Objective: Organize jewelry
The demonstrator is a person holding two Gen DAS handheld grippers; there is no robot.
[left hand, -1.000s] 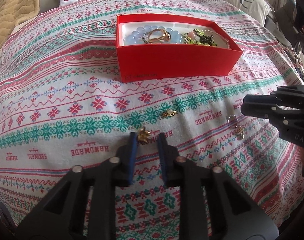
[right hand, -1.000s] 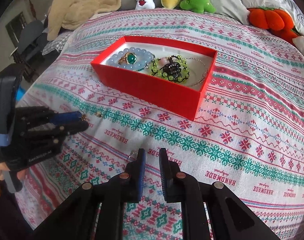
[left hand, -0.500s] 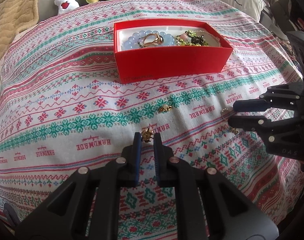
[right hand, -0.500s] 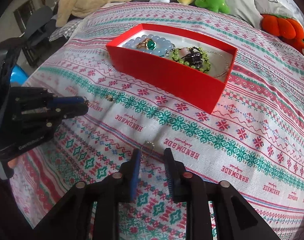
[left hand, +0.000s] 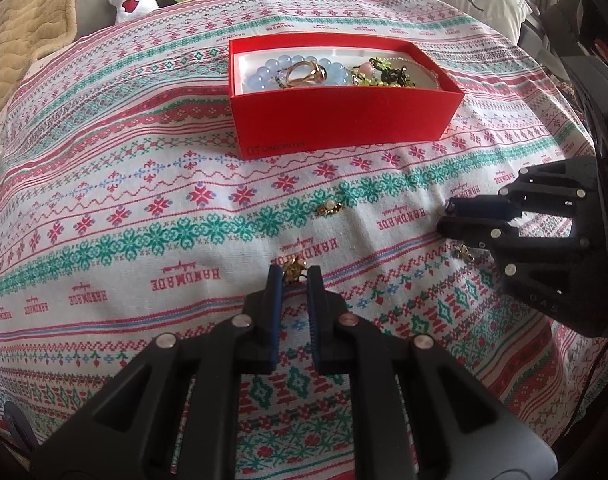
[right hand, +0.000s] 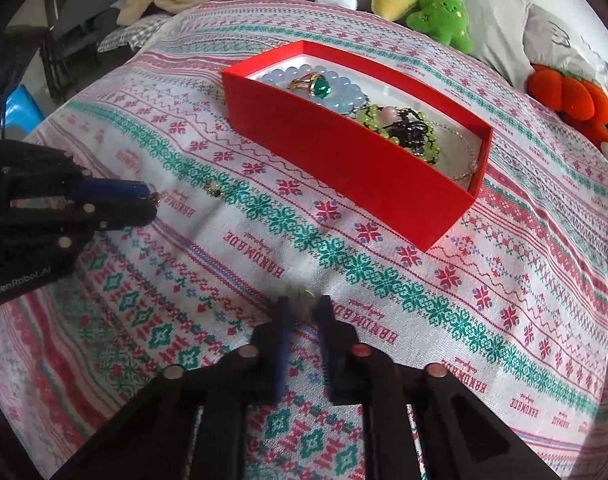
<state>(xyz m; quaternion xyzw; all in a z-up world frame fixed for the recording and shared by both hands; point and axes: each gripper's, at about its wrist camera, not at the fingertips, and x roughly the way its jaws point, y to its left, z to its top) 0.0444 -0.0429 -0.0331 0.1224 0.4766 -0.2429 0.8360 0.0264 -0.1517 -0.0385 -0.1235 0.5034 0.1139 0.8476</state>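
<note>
Two small pieces sit right at the gripper tips on the patterned bedspread [left hand: 152,184]: a gold earring [left hand: 295,271] between the narrowed left gripper [left hand: 295,280], seemingly pinched, and a silvery ring [right hand: 304,294] before the slightly parted right gripper [right hand: 304,310] — not yet gripped. Either could slip, since they are tiny and the soft cloth gives. Another gold stud [left hand: 329,208] lies farther off. Beyond, the red box [left hand: 343,128] already holds a blue bead bracelet [left hand: 264,74], a gold ring [left hand: 305,74] and a green-black bracelet [left hand: 383,74].

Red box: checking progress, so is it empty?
No. The red box already holds a blue bead bracelet, a gold ring and a green bracelet.
</note>
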